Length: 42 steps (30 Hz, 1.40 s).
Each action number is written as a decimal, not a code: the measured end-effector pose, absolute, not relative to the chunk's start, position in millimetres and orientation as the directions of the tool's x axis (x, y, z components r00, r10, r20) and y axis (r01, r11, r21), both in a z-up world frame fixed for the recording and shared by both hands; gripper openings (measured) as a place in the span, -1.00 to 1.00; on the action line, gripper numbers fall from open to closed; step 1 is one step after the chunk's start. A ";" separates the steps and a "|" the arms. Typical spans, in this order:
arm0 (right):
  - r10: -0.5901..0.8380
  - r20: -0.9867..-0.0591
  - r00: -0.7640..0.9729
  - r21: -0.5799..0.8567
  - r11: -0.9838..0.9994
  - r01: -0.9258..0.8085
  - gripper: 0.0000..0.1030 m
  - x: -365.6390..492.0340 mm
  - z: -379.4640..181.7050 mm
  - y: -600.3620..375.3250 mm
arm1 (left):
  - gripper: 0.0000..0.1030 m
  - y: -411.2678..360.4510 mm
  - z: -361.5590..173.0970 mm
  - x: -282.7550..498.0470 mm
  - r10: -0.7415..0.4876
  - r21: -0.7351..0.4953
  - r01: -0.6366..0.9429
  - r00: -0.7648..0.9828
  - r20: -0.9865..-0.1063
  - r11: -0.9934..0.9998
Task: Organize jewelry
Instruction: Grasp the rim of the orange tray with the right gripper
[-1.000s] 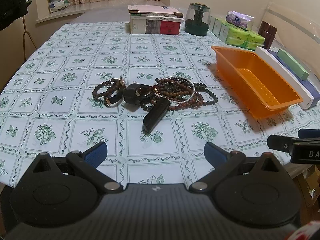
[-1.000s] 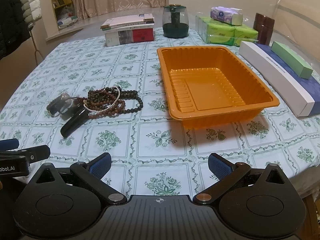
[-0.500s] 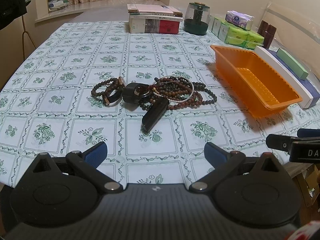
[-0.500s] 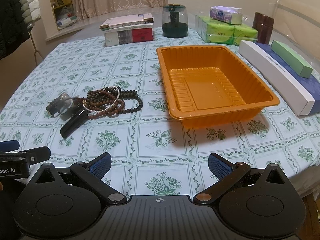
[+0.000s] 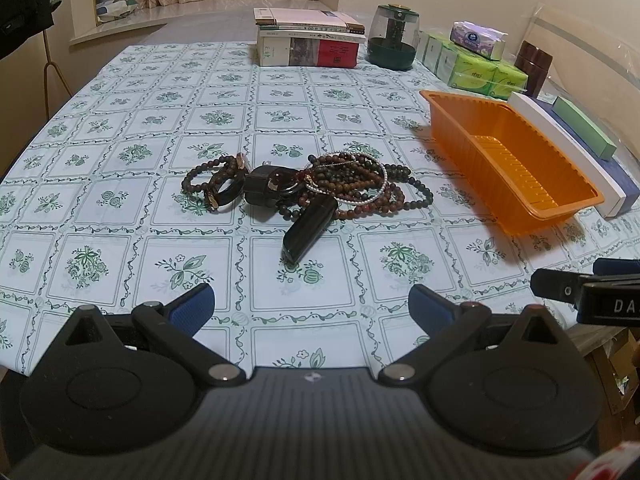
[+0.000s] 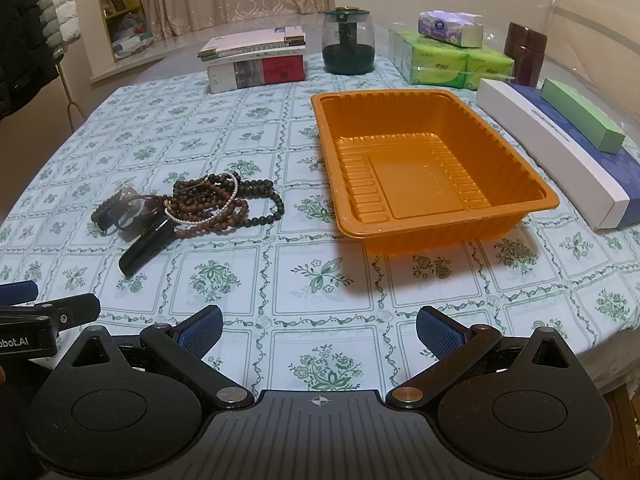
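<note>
A tangle of beaded bracelets (image 5: 356,188) (image 6: 218,206) lies mid-table, brown, dark and pearl strands mixed. A black watch (image 5: 272,190) with its strap (image 5: 306,230) (image 6: 146,250) pokes out of the pile toward me. To the right stands an empty orange tray (image 5: 516,168) (image 6: 424,168). My left gripper (image 5: 312,306) hovers open near the table's front edge, well short of the pile. My right gripper (image 6: 318,330) is open too, in front of the tray, holding nothing. Each gripper's side shows in the other's view.
At the back are stacked books (image 5: 308,42), a dark green jar (image 5: 394,36), green tissue packs (image 6: 450,58) and a brown canister (image 6: 524,54). Long white and green boxes (image 6: 556,140) lie right of the tray. A flowered tablecloth (image 5: 120,200) covers the table.
Both views have drifted only slightly; the left gripper has tilted a little, so the jewelry pile sits marginally lower in its view. Nothing was touched.
</note>
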State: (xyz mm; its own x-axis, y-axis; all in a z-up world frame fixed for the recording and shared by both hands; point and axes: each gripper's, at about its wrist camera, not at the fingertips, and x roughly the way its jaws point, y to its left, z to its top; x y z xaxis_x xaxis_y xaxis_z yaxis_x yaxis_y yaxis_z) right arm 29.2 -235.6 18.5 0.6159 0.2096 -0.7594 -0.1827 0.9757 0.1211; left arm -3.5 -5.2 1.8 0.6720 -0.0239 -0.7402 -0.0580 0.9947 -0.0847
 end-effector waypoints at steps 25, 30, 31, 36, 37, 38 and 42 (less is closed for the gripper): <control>0.058 -0.592 0.804 0.404 0.884 0.234 0.59 99.3 24.3 -434.3 | 0.98 25.3 3.7 28.9 -0.102 -0.276 -0.117 0.741 -0.664 0.954; 0.077 -0.590 0.804 0.426 0.875 0.229 0.26 126.9 4.1 -452.1 | 0.98 22.5 -2.1 41.3 -0.125 -0.276 -0.096 0.718 -0.685 0.956; 0.085 -0.593 0.801 0.431 0.873 0.227 0.21 132.4 -0.2 -453.5 | 0.98 21.5 -3.2 44.0 -0.134 -0.282 -0.094 0.711 -0.690 0.955; 0.134 -0.608 0.783 0.465 0.859 0.214 -0.06 152.9 -20.6 -455.6 | 0.98 13.9 -7.1 56.1 -0.177 -0.312 -0.076 0.689 -0.703 0.947; 0.144 -0.607 0.782 0.475 0.854 0.211 -0.08 155.2 -23.2 -456.4 | 0.98 11.5 -7.4 58.5 -0.189 -0.316 -0.064 0.684 -0.705 0.946; 0.151 -0.606 0.781 0.483 0.850 0.210 -0.17 157.2 -25.2 -457.1 | 0.98 9.2 -7.4 60.2 -0.196 -0.315 -0.053 0.682 -0.705 0.948; 0.177 -0.602 0.779 0.506 0.839 0.201 -0.39 162.2 -29.6 -457.3 | 0.96 1.4 -7.6 63.3 -0.210 -0.311 -0.027 0.680 -0.703 0.950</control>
State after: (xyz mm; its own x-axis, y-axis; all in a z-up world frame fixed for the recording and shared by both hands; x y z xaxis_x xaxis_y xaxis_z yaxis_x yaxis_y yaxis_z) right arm 162.2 -457.3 -29.6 0.7790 0.1767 -0.6016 0.2005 0.8389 0.5060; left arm 63.3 1.4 -7.6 0.6797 -0.2104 -0.7027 -0.0269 0.9502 -0.3105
